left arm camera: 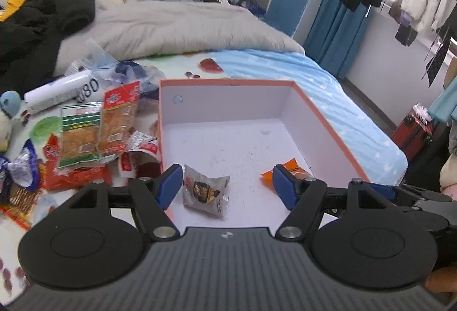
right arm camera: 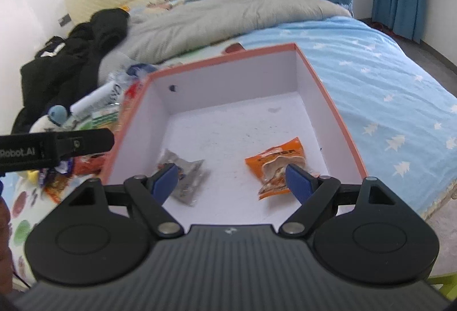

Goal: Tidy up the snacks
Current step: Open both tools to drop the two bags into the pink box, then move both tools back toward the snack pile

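Your box point(left arm camera: 328, 122) on the bed point(left arm camera: 342, 88) holds two packets: one grey packet point(left arm camera: 206, 193), one orange packet point(right arm camera: 278, 168). The grey one's long axis slants across the floor. Your left gripper point(left arm camera: 225, 186) and right gripper point(right arm camera: 232, 179) both stand wide open, gripping nothing. A pile point(left arm camera: 85, 139) of more snacks lies left of the box.

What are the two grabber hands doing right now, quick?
Left gripper: open, holding nothing; a grey snack packet lies in the box below it.
Right gripper: open, holding nothing; an orange snack packet lies below.
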`<action>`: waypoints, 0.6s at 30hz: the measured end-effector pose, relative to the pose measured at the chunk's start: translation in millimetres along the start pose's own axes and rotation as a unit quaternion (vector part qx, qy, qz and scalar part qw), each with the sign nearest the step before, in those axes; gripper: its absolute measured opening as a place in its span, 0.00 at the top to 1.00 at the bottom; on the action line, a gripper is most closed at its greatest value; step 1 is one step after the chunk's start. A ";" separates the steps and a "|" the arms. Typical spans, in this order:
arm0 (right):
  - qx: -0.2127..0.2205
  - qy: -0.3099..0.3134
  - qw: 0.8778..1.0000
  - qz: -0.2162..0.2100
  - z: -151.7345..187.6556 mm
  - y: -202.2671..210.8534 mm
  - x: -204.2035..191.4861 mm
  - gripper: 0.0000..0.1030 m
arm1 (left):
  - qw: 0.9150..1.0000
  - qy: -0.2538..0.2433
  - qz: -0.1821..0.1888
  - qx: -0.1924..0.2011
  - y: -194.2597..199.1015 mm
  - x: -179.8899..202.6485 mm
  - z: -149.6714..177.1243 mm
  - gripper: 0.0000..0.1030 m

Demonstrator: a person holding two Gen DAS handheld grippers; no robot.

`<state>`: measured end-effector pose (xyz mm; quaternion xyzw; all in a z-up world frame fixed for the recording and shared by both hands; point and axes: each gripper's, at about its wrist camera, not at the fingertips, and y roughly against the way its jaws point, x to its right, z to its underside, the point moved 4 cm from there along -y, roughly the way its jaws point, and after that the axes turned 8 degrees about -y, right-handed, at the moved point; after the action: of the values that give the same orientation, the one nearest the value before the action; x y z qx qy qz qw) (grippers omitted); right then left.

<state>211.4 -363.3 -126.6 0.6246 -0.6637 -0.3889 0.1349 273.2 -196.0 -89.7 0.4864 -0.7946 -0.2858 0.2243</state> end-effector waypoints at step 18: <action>0.047 0.016 0.998 -0.029 46.5 95.3 -37.7 0.18 | 0.997 0.025 -0.034 0.057 141.1 -1.1 60.9 0.28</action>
<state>118.5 -319.8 -80.5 0.6555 -0.6606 -0.3510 0.1042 144.0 -129.3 -39.8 0.5319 -0.7871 -0.2350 0.2060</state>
